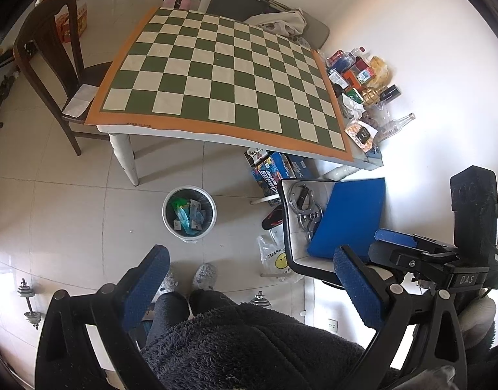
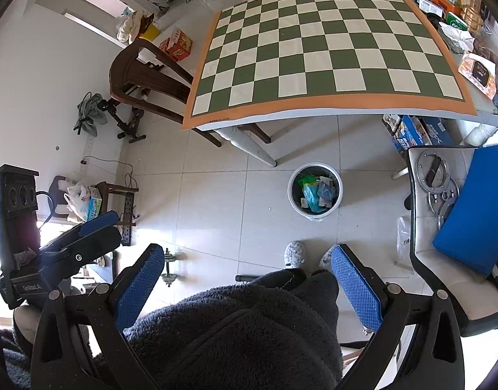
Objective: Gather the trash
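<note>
Trash is already lying inside the white bin on the tiled floor, green and pale blue wrappers among it, while the checkered table mat is showing no litter on its squares; the collecting is therefore judged largely done. A heap of packets and bottles is sitting at the mat's three o'clock edge, and whether that counts as trash cannot be told. Both claws are standing apart and gripping nothing: the left gripper and the right gripper are hanging over the person's dark fleece lap. Only the right wrist view is showing the exercise frame at nine o'clock; only the left is showing the clear glass bottle.
</note>
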`<move>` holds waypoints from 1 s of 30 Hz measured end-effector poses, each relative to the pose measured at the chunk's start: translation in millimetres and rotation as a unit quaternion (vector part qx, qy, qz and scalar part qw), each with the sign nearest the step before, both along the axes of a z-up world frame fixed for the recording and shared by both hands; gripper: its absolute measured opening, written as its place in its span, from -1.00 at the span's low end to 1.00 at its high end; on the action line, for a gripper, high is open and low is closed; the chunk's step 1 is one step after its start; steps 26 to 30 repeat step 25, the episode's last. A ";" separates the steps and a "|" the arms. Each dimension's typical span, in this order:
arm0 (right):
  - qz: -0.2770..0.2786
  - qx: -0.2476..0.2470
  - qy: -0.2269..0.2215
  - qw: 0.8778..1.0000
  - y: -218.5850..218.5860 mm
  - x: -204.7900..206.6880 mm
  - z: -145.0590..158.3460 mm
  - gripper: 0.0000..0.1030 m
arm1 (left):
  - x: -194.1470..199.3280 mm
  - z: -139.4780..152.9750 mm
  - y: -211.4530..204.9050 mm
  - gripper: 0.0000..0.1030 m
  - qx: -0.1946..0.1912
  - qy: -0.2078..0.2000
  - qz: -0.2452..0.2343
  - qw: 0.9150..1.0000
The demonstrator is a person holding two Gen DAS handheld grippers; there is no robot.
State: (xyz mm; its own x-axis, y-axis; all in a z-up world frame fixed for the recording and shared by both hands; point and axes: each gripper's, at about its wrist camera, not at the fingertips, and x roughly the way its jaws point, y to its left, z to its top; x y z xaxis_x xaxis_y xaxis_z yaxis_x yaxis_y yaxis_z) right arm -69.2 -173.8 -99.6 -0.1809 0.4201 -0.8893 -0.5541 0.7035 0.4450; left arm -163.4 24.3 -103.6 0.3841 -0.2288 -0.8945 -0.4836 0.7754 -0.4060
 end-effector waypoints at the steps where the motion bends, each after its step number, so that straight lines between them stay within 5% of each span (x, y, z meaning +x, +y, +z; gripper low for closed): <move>1: -0.001 0.000 0.000 1.000 0.2 -0.4 -0.1 1.00 | -0.3 0.2 0.1 1.00 0.000 0.000 0.000 1.000; 30: -0.002 0.001 0.000 1.000 1.1 -2.3 0.4 1.00 | -1.8 4.2 -1.0 1.00 0.005 -0.004 -0.001 1.000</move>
